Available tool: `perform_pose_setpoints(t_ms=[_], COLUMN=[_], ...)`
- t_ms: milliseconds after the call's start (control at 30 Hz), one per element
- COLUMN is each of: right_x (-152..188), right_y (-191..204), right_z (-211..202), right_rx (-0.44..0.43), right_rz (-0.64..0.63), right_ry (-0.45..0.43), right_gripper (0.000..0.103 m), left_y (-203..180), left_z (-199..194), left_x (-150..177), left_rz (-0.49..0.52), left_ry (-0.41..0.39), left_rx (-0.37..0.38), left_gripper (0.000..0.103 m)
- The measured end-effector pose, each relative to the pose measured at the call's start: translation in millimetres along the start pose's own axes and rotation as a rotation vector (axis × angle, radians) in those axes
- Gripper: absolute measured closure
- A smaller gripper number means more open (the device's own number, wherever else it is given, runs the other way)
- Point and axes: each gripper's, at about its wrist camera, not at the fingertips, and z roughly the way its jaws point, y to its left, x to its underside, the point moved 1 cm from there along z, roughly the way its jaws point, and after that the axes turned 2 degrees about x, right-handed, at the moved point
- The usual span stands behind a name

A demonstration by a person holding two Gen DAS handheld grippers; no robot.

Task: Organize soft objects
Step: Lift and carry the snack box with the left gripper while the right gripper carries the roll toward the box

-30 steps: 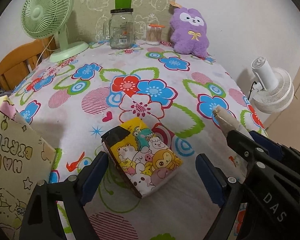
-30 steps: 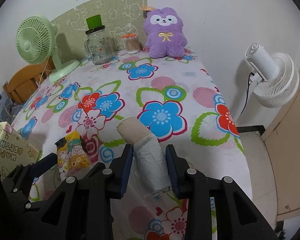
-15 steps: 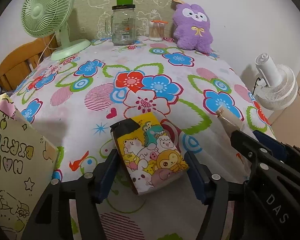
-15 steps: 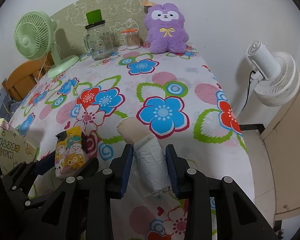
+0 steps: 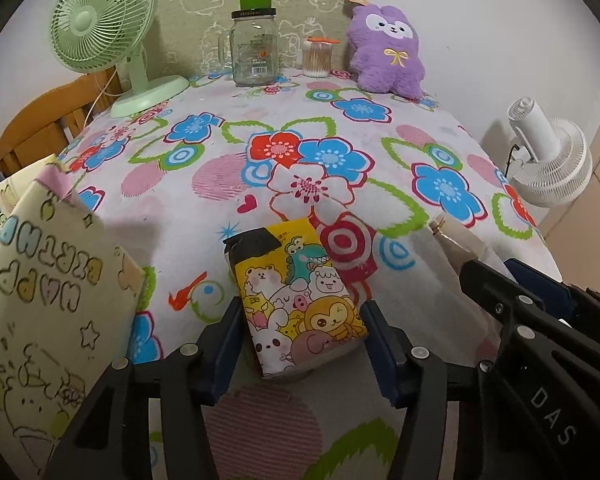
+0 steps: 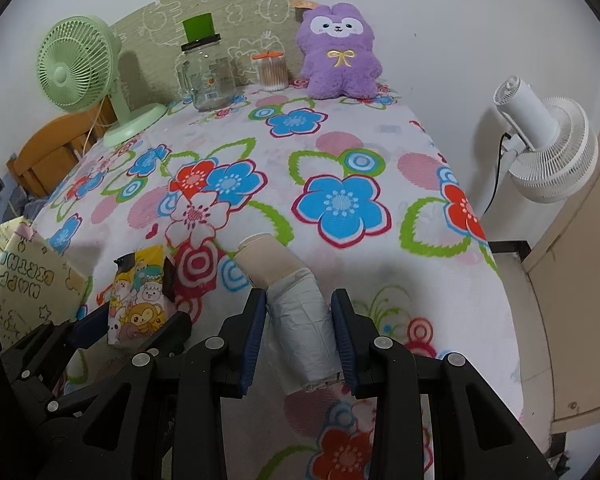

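On the flower-print tablecloth [image 5: 228,184] your left gripper [image 5: 300,336] straddles the cartoon tissue pack [image 5: 300,292], its jaws closing with the pack between them; the blue pads sit right at the pack's two long edges, and whether they press yet cannot be told; the pack lies flat at the near edge of the cloth, black end pointing away from you; your right gripper [image 6: 300,332] is clenched on the roll of grey bags [image 6: 303,320], beige core end poking forward past the pads, the roll just to the right of the tissue pack and above the same near edge of the cloth; left of the tissue pack, at the cloth's near left corner, stands the birthday gift bag [image 5: 40,300], upright and apart from the pack; well beyond the pack, along the far edge of the cloth against the wall, stand the green desk fan [image 5: 104,24], the glass jar [image 5: 254,52], the cotton swab tub [image 5: 317,58] and the purple plush toy [image 5: 385,56]; off the cloth's right side, a white floor fan [image 6: 539,148].
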Motion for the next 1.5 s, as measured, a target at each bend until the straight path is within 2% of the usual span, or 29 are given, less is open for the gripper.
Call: perform_pose_setpoints(t_ms=[700,1500], right_x=[34.7,45.0], right_y=[16.9,42.7], right_z=[-41.4,-119.5], right_rx=[-0.007,0.0], right_rz=[0.02,0.025], right_ry=[-0.022,-0.142], right_gripper=[0.066,0.066], left_y=[8.7,19.3], left_z=[-40.2,-114.5], left_x=[30.3,37.4], left_rz=[0.043,0.087], left_ry=[-0.012,-0.073], left_rx=[0.01,0.038], left_gripper=[0.048,0.049])
